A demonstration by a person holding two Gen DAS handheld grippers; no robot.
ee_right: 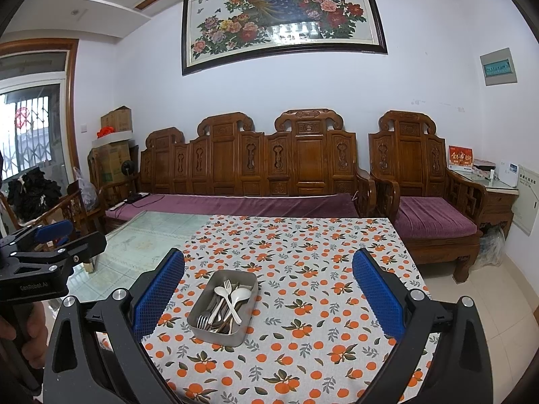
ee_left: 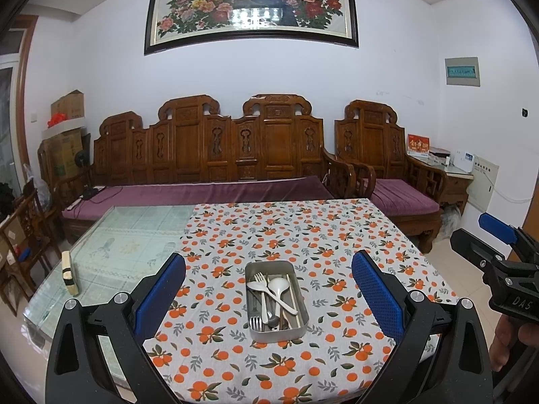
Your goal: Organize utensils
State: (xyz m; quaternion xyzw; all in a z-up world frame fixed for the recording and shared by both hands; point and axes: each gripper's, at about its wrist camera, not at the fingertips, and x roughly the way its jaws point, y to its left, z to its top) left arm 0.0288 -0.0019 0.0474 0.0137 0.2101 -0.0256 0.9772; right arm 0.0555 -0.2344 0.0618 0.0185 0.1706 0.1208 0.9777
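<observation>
A steel tray (ee_left: 301, 328) stands on the orange-print tablecloth (ee_left: 303, 235) and holds several utensils: forks, white plastic spoons (ee_left: 281, 286) and chopsticks. My left gripper (ee_left: 269, 289) is open and empty, raised in front of the tray. My right gripper (ee_right: 269, 289) is open and empty; the tray (ee_right: 198, 308) lies ahead, a little left of its middle. The right gripper also shows at the right edge of the left wrist view (ee_left: 498, 245). The left gripper shows at the left edge of the right wrist view (ee_right: 50, 239).
The left part of the table is bare glass (ee_left: 128, 235) with a small yellow block (ee_left: 69, 272) near its edge. A carved wooden sofa (ee_left: 209, 155) and an armchair (ee_left: 387, 155) stand behind the table.
</observation>
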